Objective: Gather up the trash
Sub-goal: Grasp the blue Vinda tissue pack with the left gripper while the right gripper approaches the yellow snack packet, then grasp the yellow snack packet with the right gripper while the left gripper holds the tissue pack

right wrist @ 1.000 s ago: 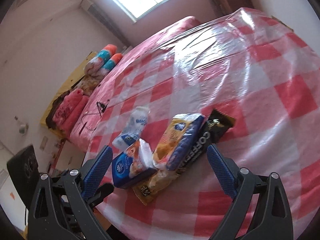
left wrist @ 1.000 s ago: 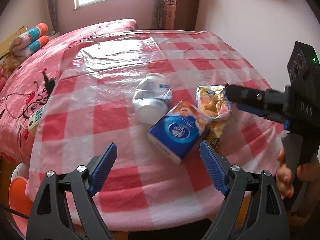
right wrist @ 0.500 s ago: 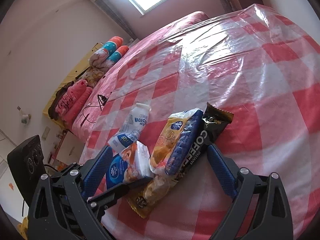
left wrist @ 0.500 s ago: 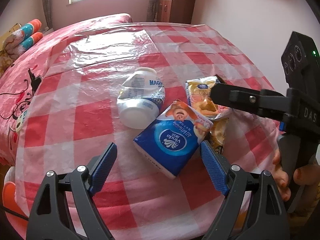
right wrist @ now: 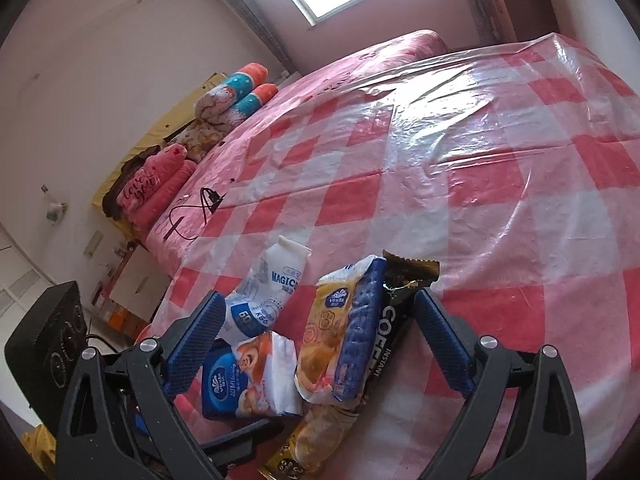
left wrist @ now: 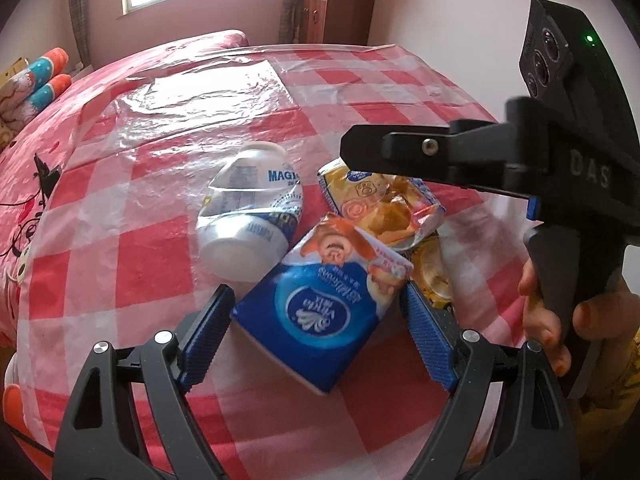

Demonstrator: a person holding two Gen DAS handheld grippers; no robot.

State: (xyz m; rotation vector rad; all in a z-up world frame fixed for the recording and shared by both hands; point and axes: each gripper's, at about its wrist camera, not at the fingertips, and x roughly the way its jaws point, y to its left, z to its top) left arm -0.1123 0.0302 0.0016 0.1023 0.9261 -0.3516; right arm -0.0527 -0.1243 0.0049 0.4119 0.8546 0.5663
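The left gripper (left wrist: 316, 316) is wide around the tissue pack (left wrist: 320, 304), not gripping. The right gripper (right wrist: 316, 344), also wide, frames the snack bag (right wrist: 340, 344). Next, both should close.

Both wrist cameras look steeply down, close, from opposite sides, sharing the trash pile (left wrist: 320, 248) on the checked tablecloth (right wrist: 500, 208).

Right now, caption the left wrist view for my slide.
Open left gripper straddles the blue tissue pack beside a crushed bottle.
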